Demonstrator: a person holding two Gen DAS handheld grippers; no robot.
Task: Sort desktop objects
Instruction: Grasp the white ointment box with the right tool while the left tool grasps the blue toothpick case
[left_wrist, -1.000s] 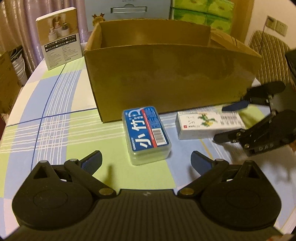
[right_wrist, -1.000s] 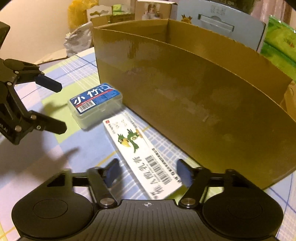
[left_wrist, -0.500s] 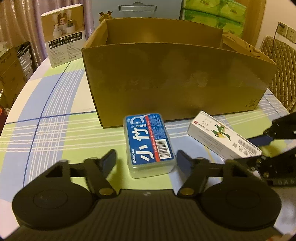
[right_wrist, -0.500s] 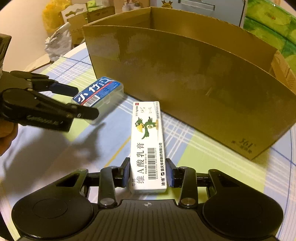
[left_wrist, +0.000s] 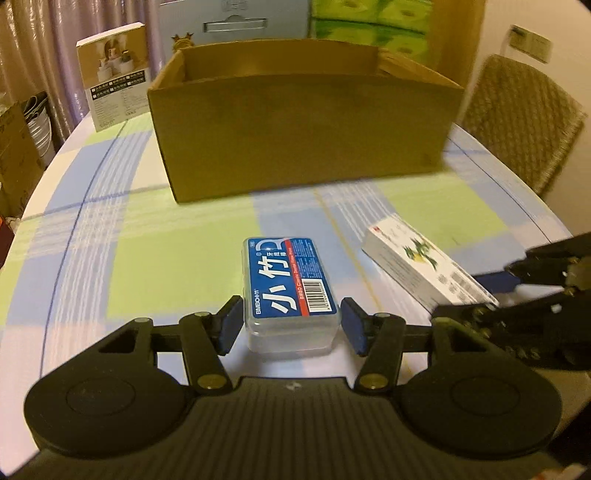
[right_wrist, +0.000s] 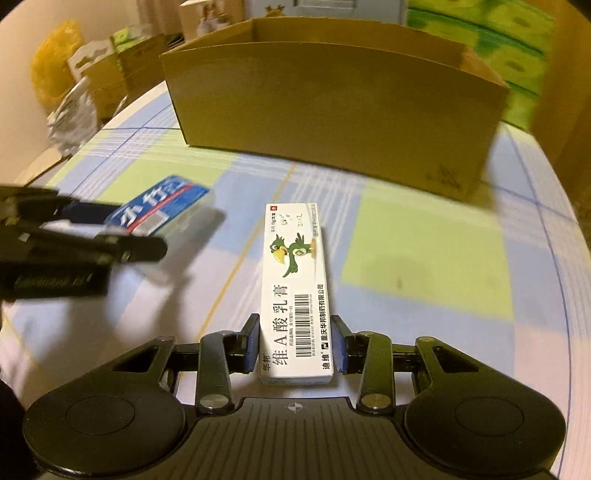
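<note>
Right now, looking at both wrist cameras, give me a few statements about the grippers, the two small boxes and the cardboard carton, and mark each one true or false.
1. The right gripper is clamped on the white ointment box. True.
2. The blue-labelled plastic case already sits inside the cardboard carton. False: it is outside, in front of the carton, between the left gripper's fingers.
3. The carton's top is open. True.
4. The ointment box carries a red fish picture. False: it shows a green bird.
5. The tablecloth is plain white. False: it is checked blue, green and white.
</note>
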